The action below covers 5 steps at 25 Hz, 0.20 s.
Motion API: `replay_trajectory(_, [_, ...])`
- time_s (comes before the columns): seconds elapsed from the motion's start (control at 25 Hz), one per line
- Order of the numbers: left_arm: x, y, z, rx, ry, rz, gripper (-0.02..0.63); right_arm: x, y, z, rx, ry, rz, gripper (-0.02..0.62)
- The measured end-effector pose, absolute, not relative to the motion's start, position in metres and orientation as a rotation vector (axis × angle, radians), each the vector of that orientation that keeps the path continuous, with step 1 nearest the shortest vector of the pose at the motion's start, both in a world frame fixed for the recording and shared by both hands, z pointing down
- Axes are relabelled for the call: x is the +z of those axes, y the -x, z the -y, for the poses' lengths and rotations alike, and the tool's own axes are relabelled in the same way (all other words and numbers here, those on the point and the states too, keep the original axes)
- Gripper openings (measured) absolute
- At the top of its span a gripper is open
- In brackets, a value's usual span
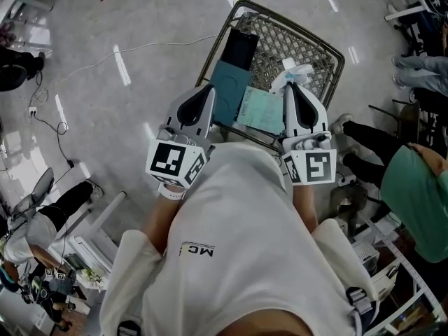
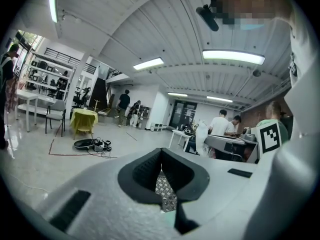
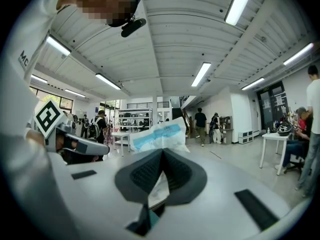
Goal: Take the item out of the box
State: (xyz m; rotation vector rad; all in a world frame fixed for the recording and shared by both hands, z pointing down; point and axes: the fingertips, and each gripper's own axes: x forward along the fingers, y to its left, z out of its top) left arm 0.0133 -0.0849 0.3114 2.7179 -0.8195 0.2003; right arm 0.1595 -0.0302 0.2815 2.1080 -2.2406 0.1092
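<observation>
The right gripper is clamped shut on a white-and-blue packet, holding it over the right side of the wire basket, seemingly lifted clear of the things inside. The left gripper has its jaws closed together on nothing, above the basket's near left edge.

A glossy pale grey floor mirrors the long fluorescent tubes set in a ribbed white ceiling. A heap of dark cables lies beside a red taped line. Along the white far wall stand a metal shelving rack, a white table, a chair draped in yellow cloth and a dark glazed double door
</observation>
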Motion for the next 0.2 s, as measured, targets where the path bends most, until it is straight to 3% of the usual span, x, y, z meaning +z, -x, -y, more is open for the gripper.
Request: replay_trajectory(0.2, [0.3087, -0.0201, 0.0867, 0.211, -2.741, 0.830, 0.025, 0.2792, -0.1691, 0.0297, 0.107, -2.116, 2.228, 0.015])
